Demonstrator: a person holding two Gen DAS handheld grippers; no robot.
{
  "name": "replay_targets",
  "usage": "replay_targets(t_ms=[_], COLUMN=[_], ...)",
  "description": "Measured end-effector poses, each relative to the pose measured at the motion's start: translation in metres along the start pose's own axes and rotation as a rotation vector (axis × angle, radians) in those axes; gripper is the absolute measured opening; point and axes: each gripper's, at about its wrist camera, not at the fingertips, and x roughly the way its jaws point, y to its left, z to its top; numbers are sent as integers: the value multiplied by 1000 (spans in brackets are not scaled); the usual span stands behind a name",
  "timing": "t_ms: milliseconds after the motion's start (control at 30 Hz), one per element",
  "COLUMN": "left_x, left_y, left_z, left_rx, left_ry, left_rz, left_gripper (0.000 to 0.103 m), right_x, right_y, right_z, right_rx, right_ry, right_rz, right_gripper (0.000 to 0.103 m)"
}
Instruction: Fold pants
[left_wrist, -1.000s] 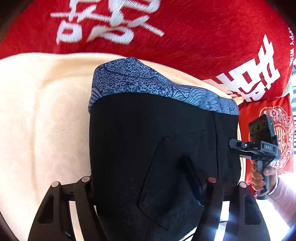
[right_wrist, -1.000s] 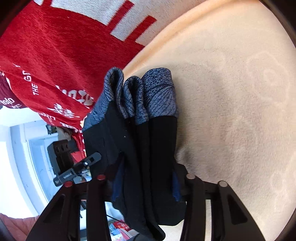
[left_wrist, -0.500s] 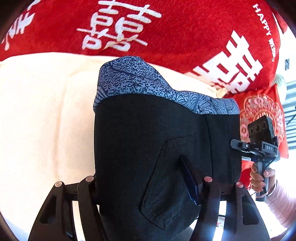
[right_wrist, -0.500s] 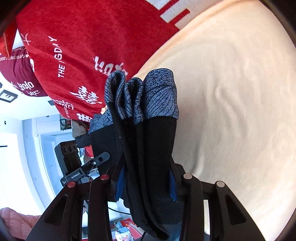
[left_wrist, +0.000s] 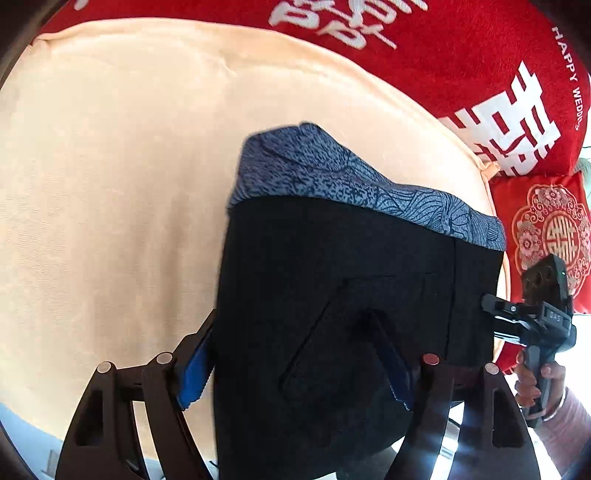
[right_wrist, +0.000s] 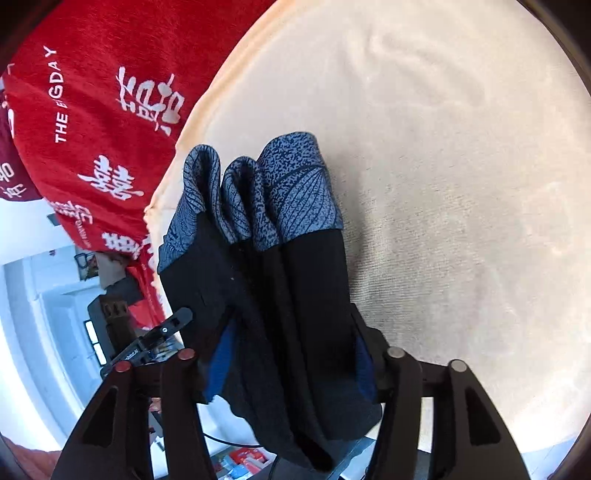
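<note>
Right wrist: folded pants (right_wrist: 295, 280) between fingers (right_wrist: 364, 369).

Black pants (left_wrist: 332, 295) with a blue patterned waistband (right_wrist: 273, 192), folded into thick layers, hang clamped between each claw's fingers, waistband farthest away.

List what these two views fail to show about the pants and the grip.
- Pants legs: left wrist view, cut off by the bottom edge.
- Right gripper fingertips: right wrist view, buried in bunched cloth.
- Blanket under the pants: both views, covered by them.
</note>
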Motion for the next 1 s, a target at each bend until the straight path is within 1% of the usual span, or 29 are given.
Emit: replay_targets(t_ms=[67, 133, 167, 233, 267, 300, 367, 400, 467, 533, 600, 633, 700, 733, 800, 833, 867, 900, 967, 1000], left_x=[-10, -18, -25, -35, -39, -43, -47, -49, -53, -52, -41, -34, -14, -6, 7, 10, 13, 12, 10, 8], left_y=[3, 4, 3, -1, -5, -10, -24, -33, -48, -60, -68, -70, -71, -70, -68, -68, -69, -69, -72, -74], left_z=[-2, -2, -2, -1, -1, 0, 2, 2, 3, 10, 21, 24, 27, 26, 26, 25, 25, 25, 24, 23], left_rx=[13, 20, 32, 47, 55, 68, 106, 131, 168, 184, 168, 165, 158, 159, 182, 193, 201, 204, 216, 220], left_ry=[-21, -34, -50, -75, -87, -99, -127, -145, -181, -205, -202, -201, -182, -180, -172, -170, -167, -168, -161, -156], left_rz=[48, 84, 106, 118, 124, 134, 165, 185, 198, 176, 139, 128, 145, 159, 180, 197, 199, 194, 213, 224], left_gripper=[79, 79, 79, 79, 79, 79, 79, 79, 79, 79, 79, 79, 79, 79, 79, 80, 82, 85, 85, 85], right_x=[-11, -24, -31, -43, -46, -48, -51, -50, -47, -41, -31, -24, -11, -3, 1, 1, 1, 1, -5, -6], right_y=[-1, -1, 0, 3, 7, 15, 33, 42, 64, 82, 91, 92, 84, 77, 70, 68, 65, 61, 58, 60], right_z=[-3, -5, -7, -10, -12, -13, -20, -23, -24, -21, -13, -9, -5, -4, -3, -2, -1, 1, 3, 2], right_rx=[14, 36, 39, 26, 17, 6, -57, -91, -178, -247, -278, -290, -287, -280, -285, -287, -287, -271, -229, -237], right_ry=[-27, -75, -94, -125, -136, -147, -163, -171, -192, -208, -202, -194, -166, -153, -163, -175, -173, -171, -174, -177], right_rz=[-58, -88, -106, -117, -122, -127, -144, -161, -213, -247, -261, -277, -314, -331, -342, -384, -384, -367, -333, -331], right_gripper=[65, 65, 62, 39, 38, 38, 38, 38, 38, 38, 38, 38, 37, 35, 35, 35, 35, 36, 37, 38])
